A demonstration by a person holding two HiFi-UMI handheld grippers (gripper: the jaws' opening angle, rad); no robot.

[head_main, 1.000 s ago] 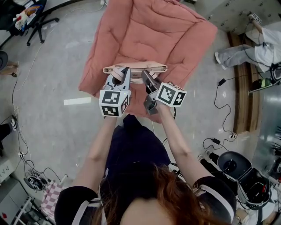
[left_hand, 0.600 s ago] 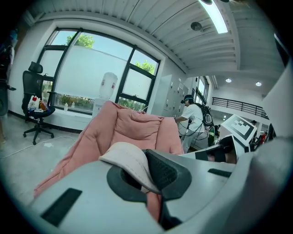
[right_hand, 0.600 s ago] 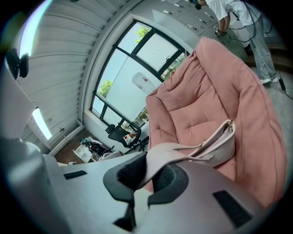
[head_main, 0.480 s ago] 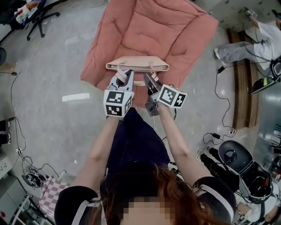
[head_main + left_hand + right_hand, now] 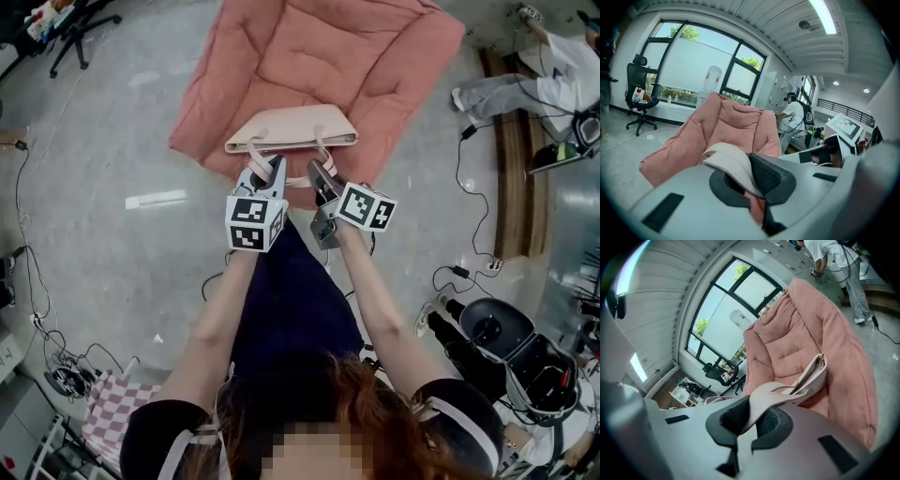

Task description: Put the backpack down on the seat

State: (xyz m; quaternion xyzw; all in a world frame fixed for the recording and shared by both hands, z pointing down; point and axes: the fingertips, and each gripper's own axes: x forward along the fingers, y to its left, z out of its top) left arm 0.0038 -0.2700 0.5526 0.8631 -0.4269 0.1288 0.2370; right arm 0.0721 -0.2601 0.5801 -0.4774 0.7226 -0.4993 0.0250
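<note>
The backpack (image 5: pixel 291 129), a pale pink bag, hangs by its two straps over the front part of the pink cushioned seat (image 5: pixel 319 56). My left gripper (image 5: pixel 269 172) is shut on the left strap (image 5: pixel 729 164), which runs between its jaws (image 5: pixel 750 180). My right gripper (image 5: pixel 317 176) is shut on the other strap (image 5: pixel 771 397), and the bag's body (image 5: pixel 811 376) hangs just beyond it in front of the seat (image 5: pixel 806 329). I cannot tell whether the bag's underside touches the cushion.
A person in white (image 5: pixel 553 75) stands by a wooden platform (image 5: pixel 502 141) at the right. An office chair (image 5: pixel 75 23) is at the far left. Cables (image 5: pixel 469 187) trail over the floor; a black case (image 5: pixel 506 352) lies at the lower right, a white strip (image 5: pixel 155 199) at the left.
The seat has slid up in the head view, and the bag now hangs nearer its front edge. Both grippers keep their hold on the straps.
</note>
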